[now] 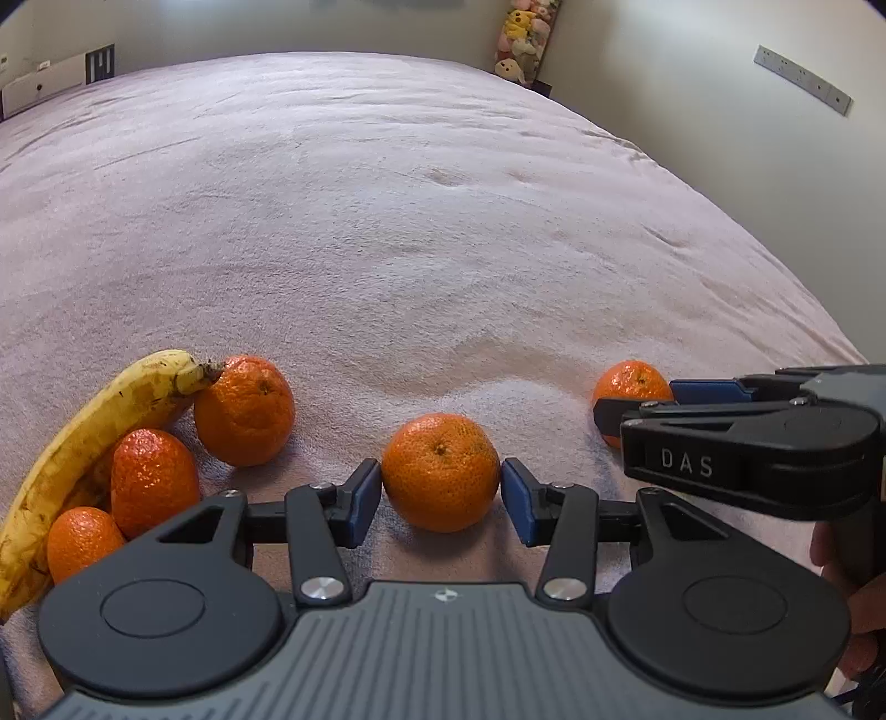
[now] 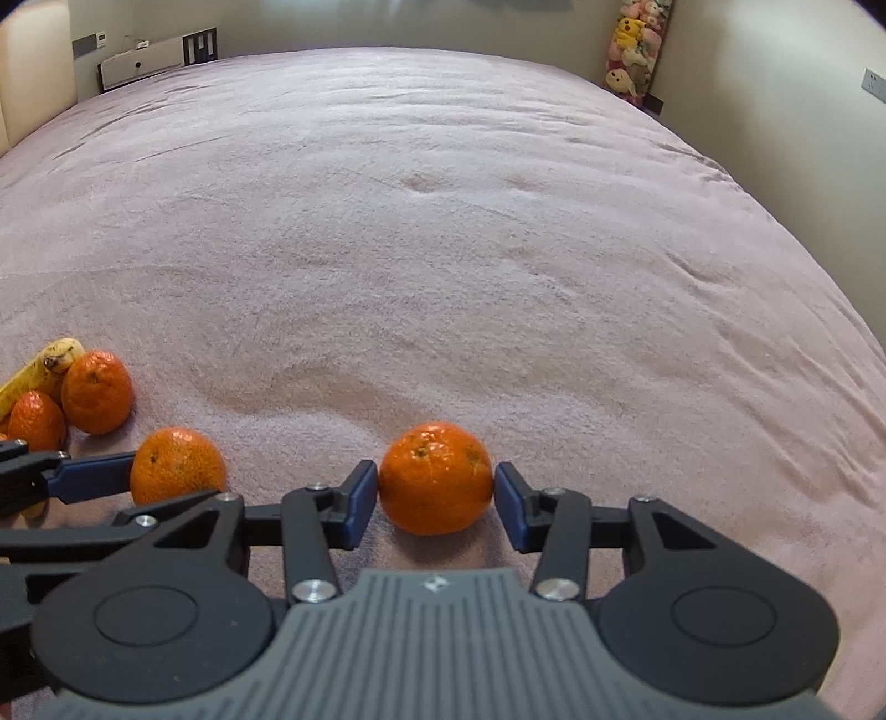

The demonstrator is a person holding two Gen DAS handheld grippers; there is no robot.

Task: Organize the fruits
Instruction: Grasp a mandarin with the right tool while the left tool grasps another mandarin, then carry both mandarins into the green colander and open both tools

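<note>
Left gripper: blue pads spread about one tangerine's width, bracketing the middle tangerine, which sits on the pink bedspread; a thin gap shows at the right pad, and contact at the left cannot be told. Right gripper: fingers likewise apart on either side of the right-hand tangerine, pads at or just off its skin; whether they press cannot be told. In the left wrist view this gripper enters from the right and partly hides its fruit. Fruit cluster, left: a spotted banana curves around three more tangerines, the rear one touching the banana's stem, the front two pressed together against its inner curve. Background: stuffed toys stacked in the far corner; a white box beyond the bed's far edge.
</note>
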